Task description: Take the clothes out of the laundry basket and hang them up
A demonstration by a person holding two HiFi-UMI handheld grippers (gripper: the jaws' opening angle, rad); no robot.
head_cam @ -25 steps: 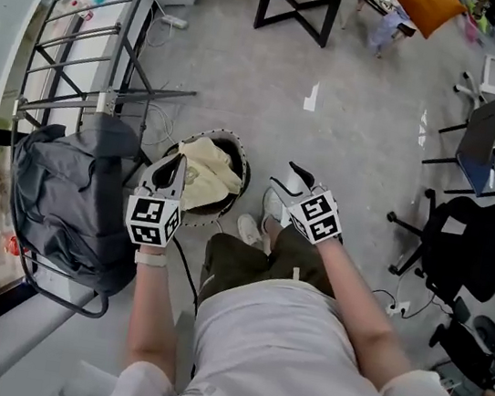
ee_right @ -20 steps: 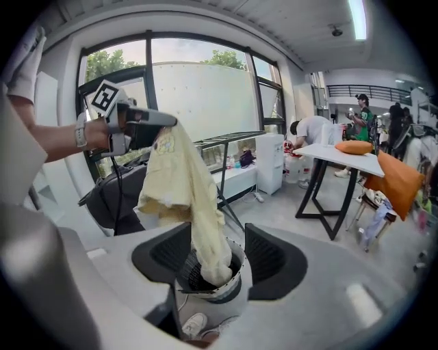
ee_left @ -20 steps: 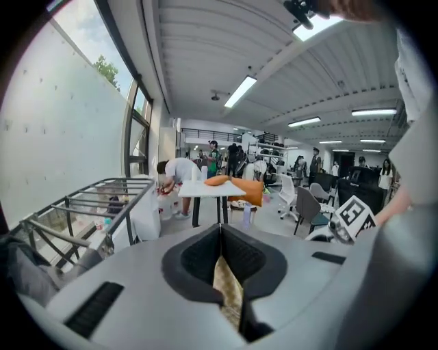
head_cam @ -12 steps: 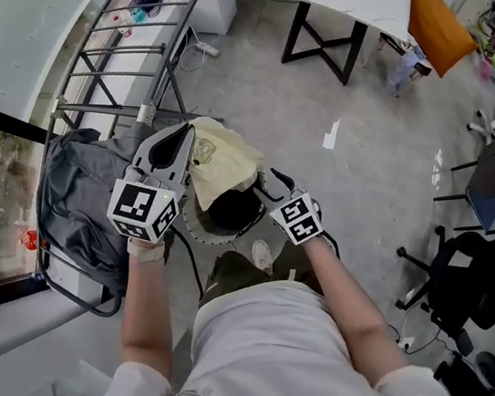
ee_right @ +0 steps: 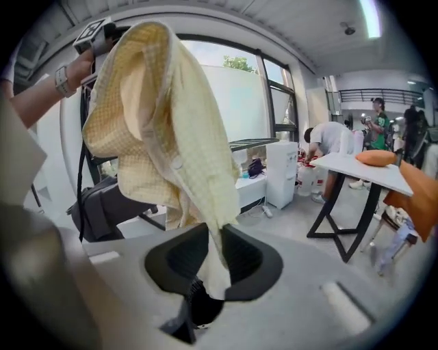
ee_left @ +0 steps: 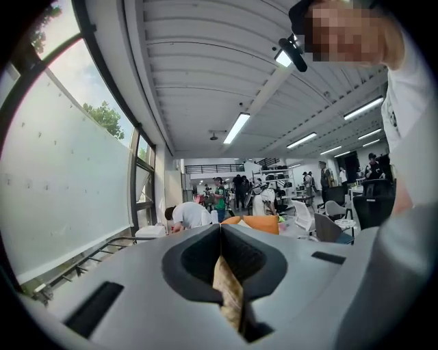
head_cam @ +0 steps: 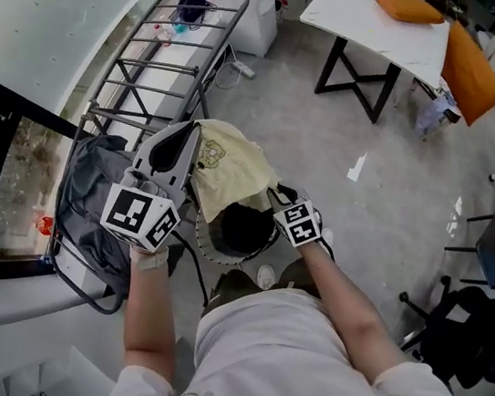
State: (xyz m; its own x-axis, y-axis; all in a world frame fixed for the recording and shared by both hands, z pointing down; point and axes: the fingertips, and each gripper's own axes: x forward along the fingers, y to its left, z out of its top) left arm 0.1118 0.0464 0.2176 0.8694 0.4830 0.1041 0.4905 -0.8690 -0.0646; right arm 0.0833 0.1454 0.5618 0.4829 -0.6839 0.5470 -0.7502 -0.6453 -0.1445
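A pale yellow checked garment [head_cam: 231,170] hangs above the round dark laundry basket [head_cam: 206,244], lifted out of it. My left gripper [head_cam: 187,130] is raised and shut on the garment's upper edge; in the left gripper view a strip of the fabric [ee_left: 229,295] is pinched between its closed jaws [ee_left: 220,229]. My right gripper [head_cam: 277,193] is at the garment's lower right corner. Its jaws have just been closing, and in the right gripper view the hanging garment [ee_right: 159,116] runs down between them [ee_right: 212,231], which press on it.
A metal drying rack [head_cam: 164,46] stands to the left by the window, with a dark grey garment [head_cam: 90,201] draped over its near end. A white table [head_cam: 384,24] with black legs and an orange cushion [head_cam: 412,9] stands farther back. Office chairs [head_cam: 479,310] are at the right.
My left gripper has risen, lifting the yellow garment out of the basket. My right gripper has moved left to the garment's lower edge and closed from wide open onto it.
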